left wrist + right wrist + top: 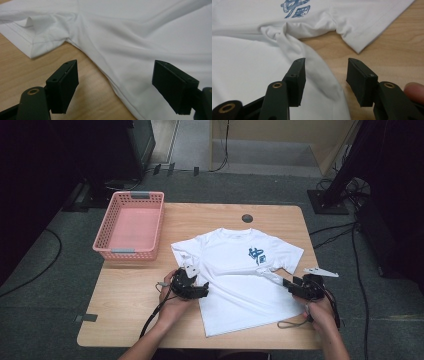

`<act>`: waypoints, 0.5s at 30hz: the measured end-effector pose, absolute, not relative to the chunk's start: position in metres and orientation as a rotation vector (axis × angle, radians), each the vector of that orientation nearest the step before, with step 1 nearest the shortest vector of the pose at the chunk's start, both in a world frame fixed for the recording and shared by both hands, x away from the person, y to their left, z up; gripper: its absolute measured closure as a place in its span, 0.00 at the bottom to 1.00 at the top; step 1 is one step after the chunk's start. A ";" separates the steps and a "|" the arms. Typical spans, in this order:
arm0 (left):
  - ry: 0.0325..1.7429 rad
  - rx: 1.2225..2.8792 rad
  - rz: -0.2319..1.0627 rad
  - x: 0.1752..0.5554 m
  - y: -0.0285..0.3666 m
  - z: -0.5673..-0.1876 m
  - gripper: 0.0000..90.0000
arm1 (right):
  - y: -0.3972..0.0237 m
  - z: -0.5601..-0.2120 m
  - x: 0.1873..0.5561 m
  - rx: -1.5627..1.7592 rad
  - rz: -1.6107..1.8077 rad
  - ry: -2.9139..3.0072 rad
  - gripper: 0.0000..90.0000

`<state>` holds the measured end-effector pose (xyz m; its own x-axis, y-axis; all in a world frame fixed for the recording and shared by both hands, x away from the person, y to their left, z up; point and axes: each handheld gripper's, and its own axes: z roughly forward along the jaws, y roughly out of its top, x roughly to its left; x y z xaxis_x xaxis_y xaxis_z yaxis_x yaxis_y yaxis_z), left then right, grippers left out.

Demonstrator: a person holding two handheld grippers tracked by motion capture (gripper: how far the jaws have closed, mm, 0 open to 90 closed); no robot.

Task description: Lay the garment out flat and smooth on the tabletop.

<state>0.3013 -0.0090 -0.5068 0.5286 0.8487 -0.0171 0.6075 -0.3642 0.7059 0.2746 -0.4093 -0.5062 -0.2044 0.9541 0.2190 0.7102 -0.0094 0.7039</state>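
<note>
Two grippers sit at the shirt's side seams, presumably lined up for a fold. Left gripper: jaws wide, seam between them, nothing held. Right gripper: jaws half open, side edge rucked up between them, unpinched. We cannot see the shirt's underside, and the print is cut off.

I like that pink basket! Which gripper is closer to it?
Left. The left gripper sits at the T-shirt's side edge, just below and right of the pink basket. The right gripper is across the shirt, much farther away.
</note>
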 end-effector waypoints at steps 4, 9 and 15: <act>1.164 2.110 0.455 0.285 -0.011 -0.509 0.24 | -0.411 -0.509 0.260 1.734 1.042 1.933 0.55; 1.142 2.135 0.463 0.270 -0.016 -0.515 0.24 | -0.413 -0.510 0.251 1.722 1.028 1.923 0.52; 1.125 2.124 0.485 0.261 -0.011 -0.517 0.23 | -0.413 -0.517 0.241 1.709 0.969 1.926 0.44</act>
<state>0.2613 -0.0114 -0.5169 0.5579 0.8298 0.0117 0.5780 -0.3987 0.7120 0.2407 -0.4126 -0.5172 -0.1816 0.9711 0.1546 0.7031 0.0183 0.7108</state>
